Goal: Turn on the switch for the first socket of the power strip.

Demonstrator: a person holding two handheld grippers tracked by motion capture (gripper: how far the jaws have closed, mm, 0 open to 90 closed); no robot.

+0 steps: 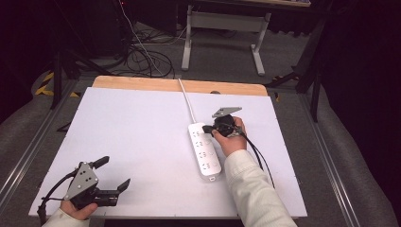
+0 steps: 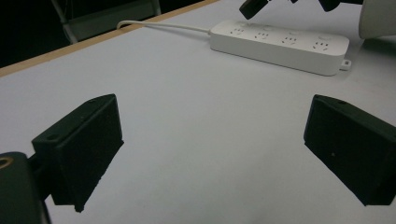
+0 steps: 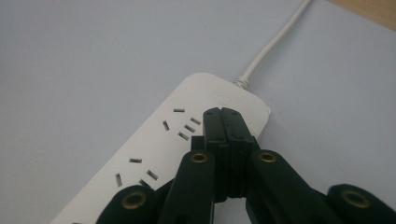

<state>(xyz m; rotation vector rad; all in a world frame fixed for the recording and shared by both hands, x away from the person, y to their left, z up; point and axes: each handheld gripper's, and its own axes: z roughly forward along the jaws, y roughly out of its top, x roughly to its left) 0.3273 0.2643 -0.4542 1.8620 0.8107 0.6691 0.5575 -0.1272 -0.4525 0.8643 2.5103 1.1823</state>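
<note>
White power strip (image 1: 204, 152) lies mid-desk (image 1: 132, 132) with nothing plugged in, my right tool (image 1: 208, 128) pressed fully closed and empty over its cord-end button, my left tool (image 1: 113, 174) wide open, empty, near the front-left corner; goal unclear, maybe a switch press.

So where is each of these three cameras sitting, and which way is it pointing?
High view: fixed above the person's side, looking forward and down on the table; both forearms, left gripper and right gripper show.
Left gripper view: rides the left gripper, low over the table, looking between its wide-apart fingers toward the power strip.
Right gripper view: rides the right gripper, looking down its closed fingers at the strip's cord end.
Shared: all three show the power strip and its white cord.
</note>
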